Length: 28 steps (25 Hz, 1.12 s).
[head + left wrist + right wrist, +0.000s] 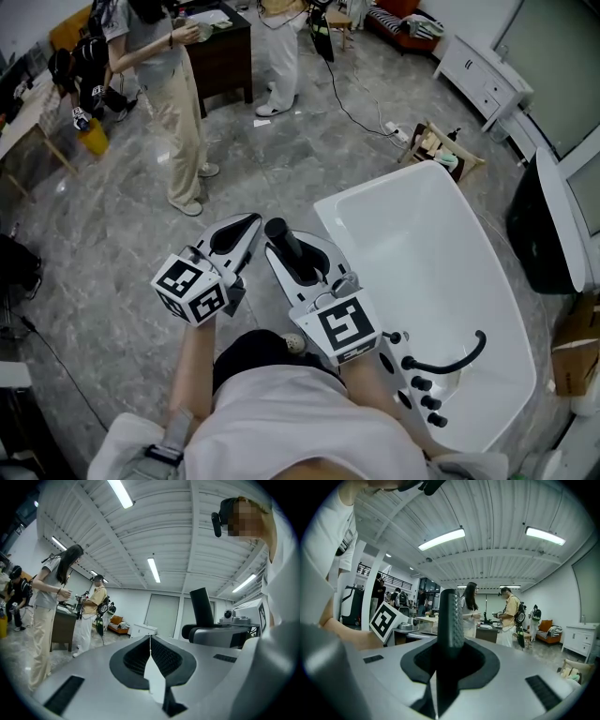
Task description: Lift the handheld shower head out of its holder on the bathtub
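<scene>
Left tongs (150, 641) are pressed together with nothing between them. Right tongs (449, 645) clamp an upright black ribbed stick (450, 616); I cannot tell if it is the shower head. Only the head view shows the bathtub (412, 239), where black fittings (455, 367) on the rim are too small to sort out.

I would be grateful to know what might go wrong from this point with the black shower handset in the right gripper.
1. The right gripper clamps the black shower handset by one end only, so it may pivot or slip.
2. It seems to be held over the stone floor, beside the bathtub; a drop would strike a hard surface.
3. The left gripper, shut and empty, sits close beside it and may knock it.
</scene>
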Each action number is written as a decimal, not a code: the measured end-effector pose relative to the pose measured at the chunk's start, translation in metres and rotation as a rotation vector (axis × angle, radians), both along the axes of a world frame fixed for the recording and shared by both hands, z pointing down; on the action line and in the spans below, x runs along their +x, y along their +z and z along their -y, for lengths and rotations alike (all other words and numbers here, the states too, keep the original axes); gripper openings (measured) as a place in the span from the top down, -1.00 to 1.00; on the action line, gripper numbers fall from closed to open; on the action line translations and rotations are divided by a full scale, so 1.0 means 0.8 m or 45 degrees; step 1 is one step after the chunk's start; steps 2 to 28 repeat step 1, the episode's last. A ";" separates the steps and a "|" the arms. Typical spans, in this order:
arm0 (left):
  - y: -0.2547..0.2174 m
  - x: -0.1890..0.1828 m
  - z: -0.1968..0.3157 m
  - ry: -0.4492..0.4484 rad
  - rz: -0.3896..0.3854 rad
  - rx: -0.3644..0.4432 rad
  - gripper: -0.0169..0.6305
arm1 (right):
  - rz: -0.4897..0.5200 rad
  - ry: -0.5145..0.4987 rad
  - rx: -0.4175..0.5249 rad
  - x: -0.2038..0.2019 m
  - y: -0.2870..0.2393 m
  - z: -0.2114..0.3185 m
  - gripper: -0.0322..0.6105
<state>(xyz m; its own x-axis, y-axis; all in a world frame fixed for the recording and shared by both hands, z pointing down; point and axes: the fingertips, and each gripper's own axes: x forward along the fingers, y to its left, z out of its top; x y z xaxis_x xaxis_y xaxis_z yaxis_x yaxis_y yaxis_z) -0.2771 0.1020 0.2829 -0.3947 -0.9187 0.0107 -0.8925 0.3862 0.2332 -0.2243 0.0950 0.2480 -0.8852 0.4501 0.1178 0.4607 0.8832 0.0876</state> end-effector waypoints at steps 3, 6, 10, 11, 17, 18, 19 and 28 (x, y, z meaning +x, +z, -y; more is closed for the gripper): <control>0.000 0.000 0.001 0.002 -0.001 0.002 0.91 | 0.000 0.002 -0.005 0.000 0.000 0.001 0.58; 0.000 0.000 0.001 0.002 -0.001 0.002 0.91 | 0.000 0.002 -0.005 0.000 0.000 0.001 0.58; 0.000 0.000 0.001 0.002 -0.001 0.002 0.91 | 0.000 0.002 -0.005 0.000 0.000 0.001 0.58; 0.000 0.000 0.001 0.002 -0.001 0.002 0.91 | 0.000 0.002 -0.005 0.000 0.000 0.001 0.58; 0.000 0.000 0.001 0.002 -0.001 0.002 0.91 | 0.000 0.002 -0.005 0.000 0.000 0.001 0.58; 0.000 0.000 0.001 0.002 -0.001 0.002 0.91 | 0.000 0.002 -0.005 0.000 0.000 0.001 0.58; 0.000 0.000 0.001 0.002 -0.001 0.002 0.91 | 0.000 0.002 -0.005 0.000 0.000 0.001 0.58; 0.000 0.000 0.001 0.002 -0.001 0.002 0.91 | 0.000 0.002 -0.005 0.000 0.000 0.001 0.58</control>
